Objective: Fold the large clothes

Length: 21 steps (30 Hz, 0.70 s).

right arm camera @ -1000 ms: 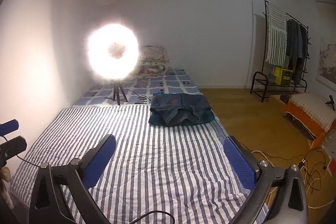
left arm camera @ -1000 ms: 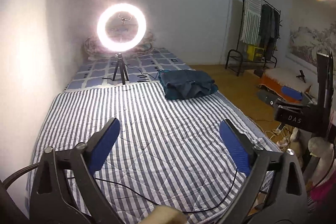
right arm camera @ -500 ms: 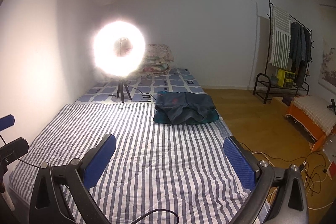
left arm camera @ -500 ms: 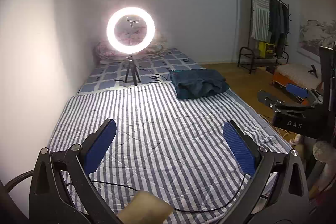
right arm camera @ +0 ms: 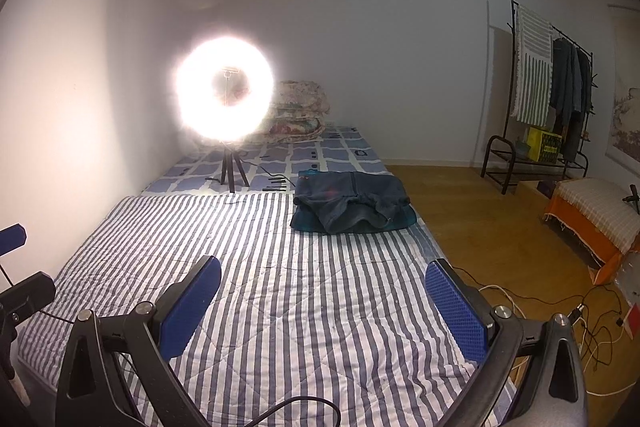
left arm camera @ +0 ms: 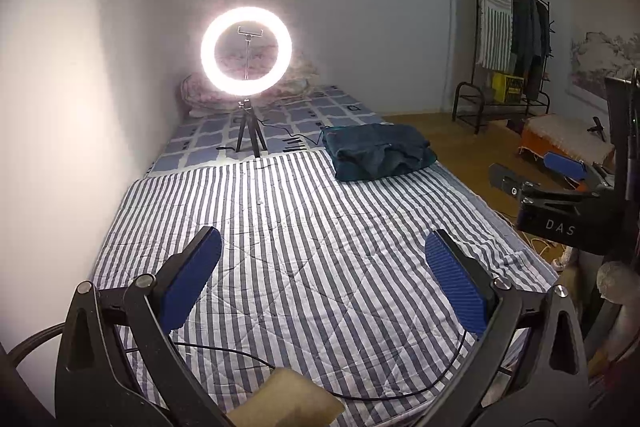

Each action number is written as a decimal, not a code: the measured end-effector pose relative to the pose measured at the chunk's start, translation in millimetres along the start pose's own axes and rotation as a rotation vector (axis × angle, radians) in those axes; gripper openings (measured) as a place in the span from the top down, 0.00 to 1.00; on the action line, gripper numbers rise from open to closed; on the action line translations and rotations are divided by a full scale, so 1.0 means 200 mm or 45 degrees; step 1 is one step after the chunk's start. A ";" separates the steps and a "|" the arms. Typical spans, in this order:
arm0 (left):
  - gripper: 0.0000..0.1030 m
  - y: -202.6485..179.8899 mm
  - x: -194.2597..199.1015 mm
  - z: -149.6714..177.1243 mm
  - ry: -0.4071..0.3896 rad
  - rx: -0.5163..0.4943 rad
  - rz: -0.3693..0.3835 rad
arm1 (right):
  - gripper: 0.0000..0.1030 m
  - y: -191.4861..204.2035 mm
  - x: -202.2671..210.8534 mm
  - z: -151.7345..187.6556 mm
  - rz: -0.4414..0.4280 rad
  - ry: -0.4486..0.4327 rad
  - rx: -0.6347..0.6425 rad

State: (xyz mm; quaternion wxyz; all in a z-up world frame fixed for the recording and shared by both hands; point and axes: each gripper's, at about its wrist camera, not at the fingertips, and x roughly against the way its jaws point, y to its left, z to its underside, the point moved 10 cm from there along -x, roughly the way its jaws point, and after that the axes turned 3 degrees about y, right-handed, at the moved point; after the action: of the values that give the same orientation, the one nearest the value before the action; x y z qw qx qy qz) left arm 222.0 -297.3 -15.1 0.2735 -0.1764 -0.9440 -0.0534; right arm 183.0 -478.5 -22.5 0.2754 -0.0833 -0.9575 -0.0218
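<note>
left gripper [left arm camera: 322, 279] held level over quilt [left arm camera: 320, 247], jaws spread wide, nothing gripped | right gripper [right arm camera: 322, 303] likewise | clothes [right arm camera: 352, 201] folded at quilt's far right, well apart

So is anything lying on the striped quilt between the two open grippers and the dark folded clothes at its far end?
Nothing visible does. The striped quilt is bare from the right gripper and left gripper to the dark clothes. The ring light stands off to the left, beyond the quilt.
</note>
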 end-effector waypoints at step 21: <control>0.00 -0.01 0.01 -0.01 -0.001 0.005 0.006 | 0.00 0.00 0.01 0.01 0.004 0.001 -0.014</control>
State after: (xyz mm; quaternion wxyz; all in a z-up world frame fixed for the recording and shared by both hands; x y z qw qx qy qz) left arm 220.5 -298.8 -13.4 0.2735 -0.1782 -0.9439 -0.0509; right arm 180.6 -477.9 -23.4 0.2755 -0.0864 -0.9570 -0.0266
